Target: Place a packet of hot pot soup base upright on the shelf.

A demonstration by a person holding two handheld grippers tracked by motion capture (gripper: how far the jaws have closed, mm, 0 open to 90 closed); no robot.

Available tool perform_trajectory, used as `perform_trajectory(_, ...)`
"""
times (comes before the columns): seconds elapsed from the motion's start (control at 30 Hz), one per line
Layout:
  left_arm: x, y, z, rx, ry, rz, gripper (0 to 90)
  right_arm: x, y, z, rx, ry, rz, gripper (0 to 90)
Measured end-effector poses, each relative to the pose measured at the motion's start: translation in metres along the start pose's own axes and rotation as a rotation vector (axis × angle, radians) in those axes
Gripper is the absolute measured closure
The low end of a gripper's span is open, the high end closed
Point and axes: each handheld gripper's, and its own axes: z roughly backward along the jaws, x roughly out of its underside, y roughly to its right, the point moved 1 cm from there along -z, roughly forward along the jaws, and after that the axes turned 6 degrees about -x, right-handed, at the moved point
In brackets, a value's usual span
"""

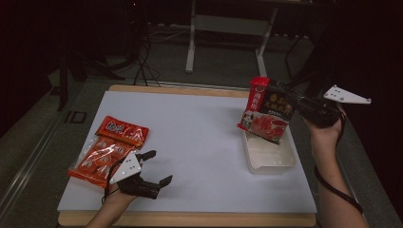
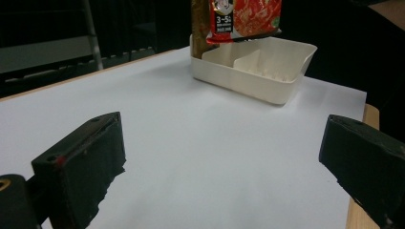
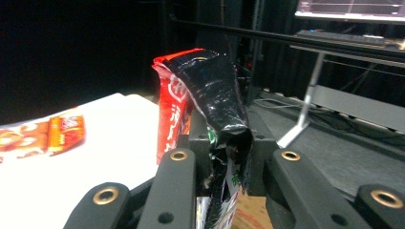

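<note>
The right tool [image 1: 295,105] is clenched on the edge of a black-and-red food packet [image 1: 267,114], which hangs tilted in the air just above the far compartment of a white divided tray [image 1: 271,159] near the right edge of the worktop [image 1: 190,133]; in the right gripper view the crumpled foil is pinched tight between the two black jaws, so the grip looks firm enough to carry it. Holding the packet by one side lets its lower end dangle toward the tray, which suggests the packet is meant to be lowered into a compartment, and the tilt would help it slide in on edge. The left tool [image 1: 154,167] rests low on the white sheet near the front-left corner, released, its jaws standing wide apart with nothing between them, as the left gripper view shows. Just beside it lies a red bag of wrapped snacks [image 1: 107,152], flat on the worktop and untouched, likely waiting its turn, with the left tool parked close enough to take it next
</note>
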Motion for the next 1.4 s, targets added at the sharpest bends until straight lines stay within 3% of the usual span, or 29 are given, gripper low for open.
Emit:
perform_trajectory(0.33, 0.002, 0.000, 0.001, -0.002, -0.002, 0.010, 2.4, 0.015, 0.025, -0.006, 0.037, -0.033, -0.011, 78.2)
perform_trajectory(0.43, 0.002, -0.001, 0.002, -0.002, -0.003, 0.014, 2.4, 0.020, 0.029, -0.008, 0.049, -0.044, 0.013, 78.1)
perform_trajectory(0.6, 0.003, -0.002, 0.002, 0.003, 0.000, 0.027, 2.4, 0.025, 0.031, -0.013, 0.056, -0.068, 0.042, 78.0)
perform_trajectory(0.83, 0.004, -0.001, 0.001, 0.009, -0.005, 0.027, 2.4, 0.033, 0.038, -0.019, 0.013, -0.058, 0.027, 77.8)
perform_trajectory(0.97, 0.004, -0.001, 0.002, 0.009, -0.003, 0.030, 2.4, 0.036, 0.039, -0.019, 0.009, -0.053, 0.020, 77.9)
perform_trajectory(1.23, 0.004, 0.000, 0.001, 0.008, -0.001, 0.026, 2.4, 0.031, 0.039, -0.016, 0.023, -0.069, 0.059, 77.8)
perform_trajectory(1.4, 0.004, 0.001, 0.001, 0.010, -0.005, 0.025, 2.4, 0.038, 0.037, -0.023, 0.005, -0.072, 0.053, 77.8)
